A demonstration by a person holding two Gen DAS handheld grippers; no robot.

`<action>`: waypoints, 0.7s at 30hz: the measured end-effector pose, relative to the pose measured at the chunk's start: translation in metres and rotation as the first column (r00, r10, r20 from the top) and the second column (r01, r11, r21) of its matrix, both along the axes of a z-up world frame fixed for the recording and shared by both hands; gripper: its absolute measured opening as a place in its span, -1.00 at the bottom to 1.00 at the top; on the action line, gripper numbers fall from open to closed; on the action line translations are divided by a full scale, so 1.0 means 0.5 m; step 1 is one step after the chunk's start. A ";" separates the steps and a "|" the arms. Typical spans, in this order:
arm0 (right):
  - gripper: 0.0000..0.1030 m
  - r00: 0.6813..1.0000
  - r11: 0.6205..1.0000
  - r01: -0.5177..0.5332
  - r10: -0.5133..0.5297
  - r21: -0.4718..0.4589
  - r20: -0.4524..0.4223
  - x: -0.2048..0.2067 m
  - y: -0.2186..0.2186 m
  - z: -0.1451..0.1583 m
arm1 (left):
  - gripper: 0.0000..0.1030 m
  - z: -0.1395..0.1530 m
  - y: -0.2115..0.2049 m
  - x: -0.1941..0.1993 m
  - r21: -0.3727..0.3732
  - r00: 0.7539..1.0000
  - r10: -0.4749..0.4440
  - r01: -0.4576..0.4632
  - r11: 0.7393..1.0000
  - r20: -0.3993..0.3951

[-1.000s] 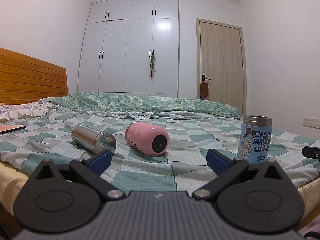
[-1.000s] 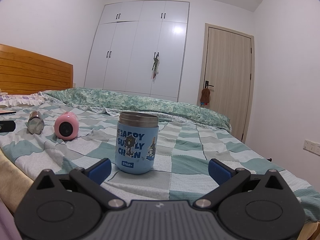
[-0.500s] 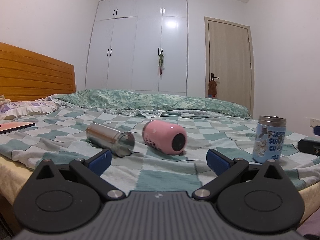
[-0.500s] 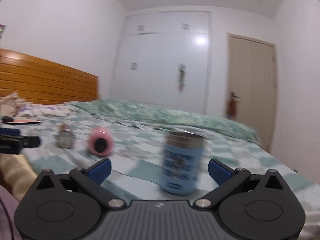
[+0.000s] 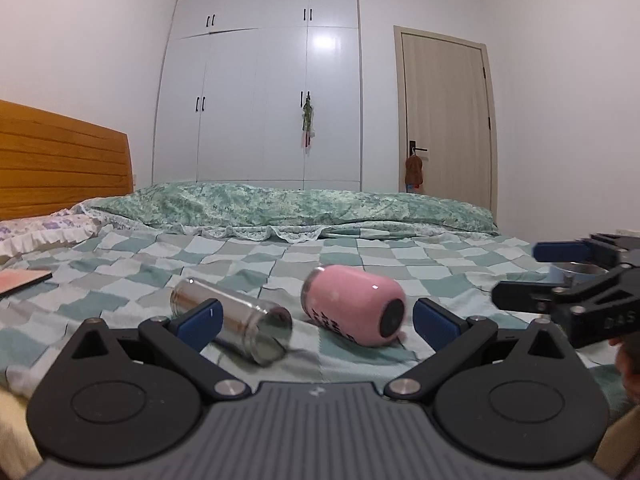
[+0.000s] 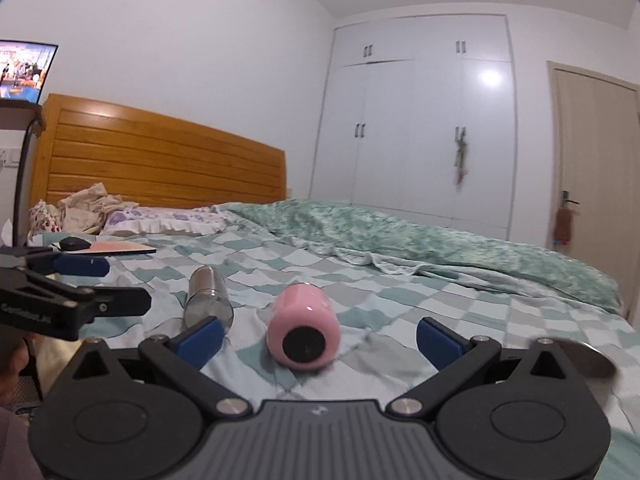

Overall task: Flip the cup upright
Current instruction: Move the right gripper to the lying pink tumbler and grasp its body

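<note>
The pink cup [image 5: 354,310] is seen lying on its side on the checked bedspread [image 5: 280,264], just right of the middle of the left wrist view, its dark base turned toward the camera. To its left, apart from it, a steel cup [image 5: 232,326] is also laid on its side, partly covered by the left blue fingertip. The left gripper [image 5: 316,322] is shown wide open at the bottom of the frame, and nothing is held between its blue pads [image 5: 436,326]. At the right edge the right gripper [image 5: 560,276] is seen from the side, with a steel rim [image 5: 576,269] glimpsed behind it. A wardrobe [image 5: 264,84] fills the upper middle and a door [image 5: 444,120] the upper right.

In the right wrist view the pink cup [image 6: 303,332] is placed at the centre, on its side, base toward the lens, framed between the spread fingertips but touched by neither. The right gripper [image 6: 320,340] is held wide open and empty. The steel cup [image 6: 207,300] is found left of centre, also on its side. The left gripper [image 6: 76,284] is seen at the left edge. A blurred metal rim [image 6: 588,360] is cut off at the lower right. A headboard [image 6: 160,164] spans the left half.
</note>
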State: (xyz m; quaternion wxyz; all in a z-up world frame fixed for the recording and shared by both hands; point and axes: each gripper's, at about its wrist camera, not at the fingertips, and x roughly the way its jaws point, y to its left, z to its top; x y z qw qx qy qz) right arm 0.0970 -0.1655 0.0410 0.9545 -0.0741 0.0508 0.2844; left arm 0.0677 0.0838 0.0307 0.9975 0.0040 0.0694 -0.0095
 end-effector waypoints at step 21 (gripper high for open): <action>1.00 0.843 0.955 -0.017 -0.145 -0.295 -0.518 0.455 0.328 0.016 | 1.00 -0.014 0.120 0.217 0.127 0.989 -0.047 0.065 0.990 -0.140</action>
